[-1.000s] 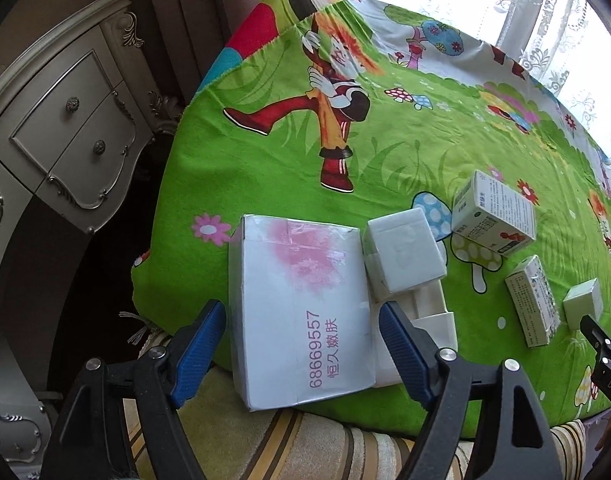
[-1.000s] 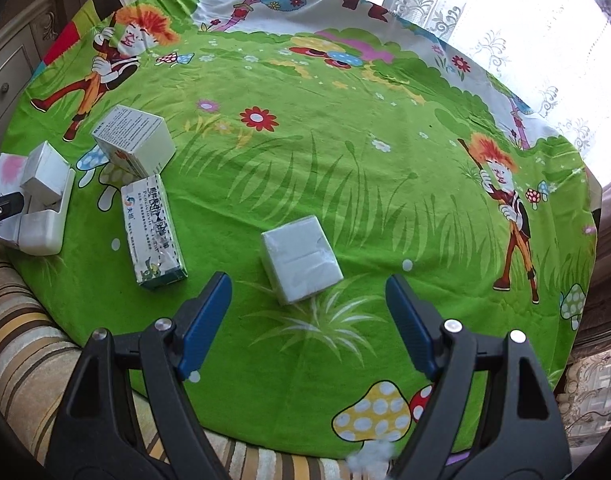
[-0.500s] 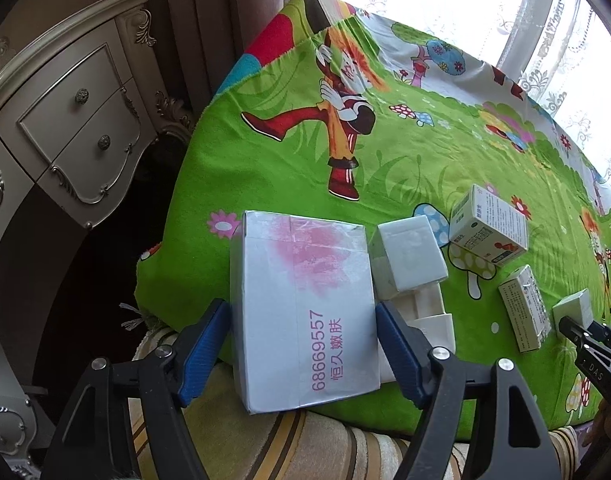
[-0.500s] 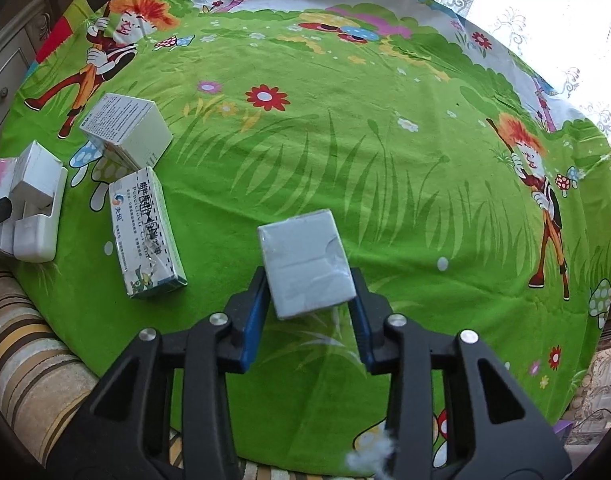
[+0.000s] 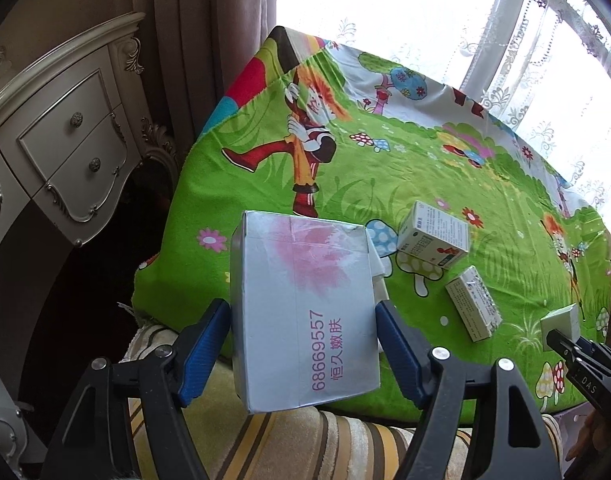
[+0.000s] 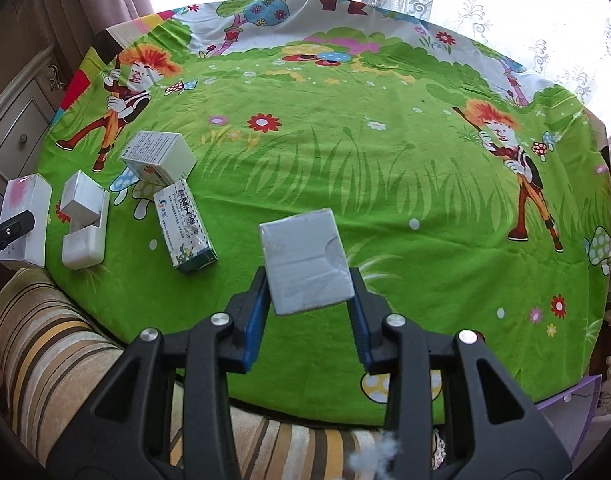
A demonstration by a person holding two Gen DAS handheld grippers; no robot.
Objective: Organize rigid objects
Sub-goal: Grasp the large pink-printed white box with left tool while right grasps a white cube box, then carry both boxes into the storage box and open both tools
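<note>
My left gripper [image 5: 303, 312] is shut on a large white box with a pink flower print [image 5: 301, 304] and holds it lifted above the green cartoon tablecloth [image 5: 385, 184]. The same box shows at the far left of the right wrist view [image 6: 25, 216]. My right gripper [image 6: 309, 280] is shut on a small plain white box [image 6: 305, 260], raised off the cloth; it also shows in the left wrist view [image 5: 561, 322]. On the cloth lie a white cube-shaped box [image 6: 157, 156], a long green-and-white box [image 6: 185, 228] and a white two-part box [image 6: 85, 224].
A cream carved dresser with drawers [image 5: 57, 148] stands left of the table. A striped cushion [image 6: 65, 360] lies at the near edge. Curtains and a bright window [image 6: 465, 0] are behind. A purple item [image 6: 577, 400] sits at the table's lower right.
Both grippers closed on their boxes and lifted them: the left on the pink-print box, the right on the small white box. Both views rose and pulled back.
</note>
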